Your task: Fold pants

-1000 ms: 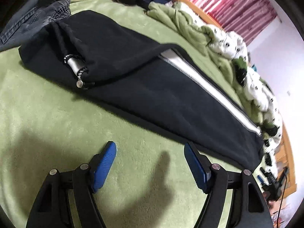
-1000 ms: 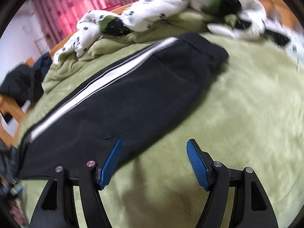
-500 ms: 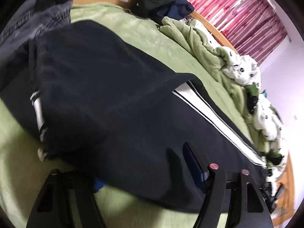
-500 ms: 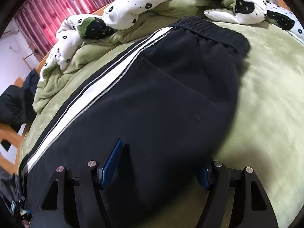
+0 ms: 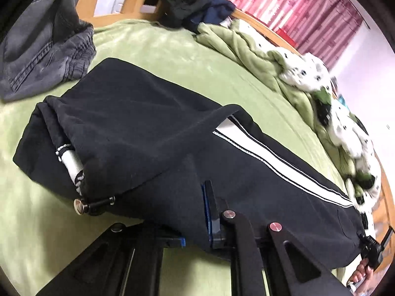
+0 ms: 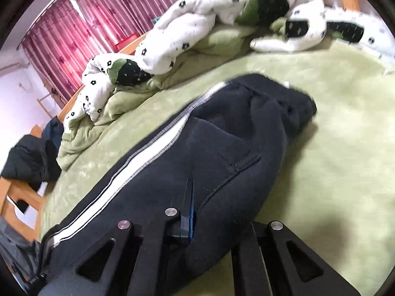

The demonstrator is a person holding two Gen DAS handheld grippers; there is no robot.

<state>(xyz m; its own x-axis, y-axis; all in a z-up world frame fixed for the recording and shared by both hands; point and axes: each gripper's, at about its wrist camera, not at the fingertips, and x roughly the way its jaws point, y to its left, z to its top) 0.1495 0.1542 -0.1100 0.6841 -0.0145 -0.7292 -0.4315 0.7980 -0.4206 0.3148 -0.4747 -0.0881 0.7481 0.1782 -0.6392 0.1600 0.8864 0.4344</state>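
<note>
pants (image 5: 153, 133): black w/ white side stripe, lying lengthwise across green bed (image 5: 172, 56), near edge of fabric lifting into both claws
left claw (image 5: 195, 224): clamping on pants' near edge, by cuff end w/ drawstring toggle (image 5: 80, 206)
right claw (image 6: 214, 224): clamping on pants' near edge, below pocket seam; waistband end lying past it toward bed's far side
jeans (image 5: 42, 51): grey, at bed's corner beside cuffs
duvet (image 6: 205, 24): bunched along bed's far edge

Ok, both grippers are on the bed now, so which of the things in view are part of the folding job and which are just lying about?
Part of the job:
- black pants, white side stripe, lying on the bed
- left gripper, shut on the pants' near edge
- right gripper, shut on the pants' near edge

Just lying about:
- grey jeans
- white flowered quilt
- green blanket underneath
- dark clothes on the wooden frame
</note>
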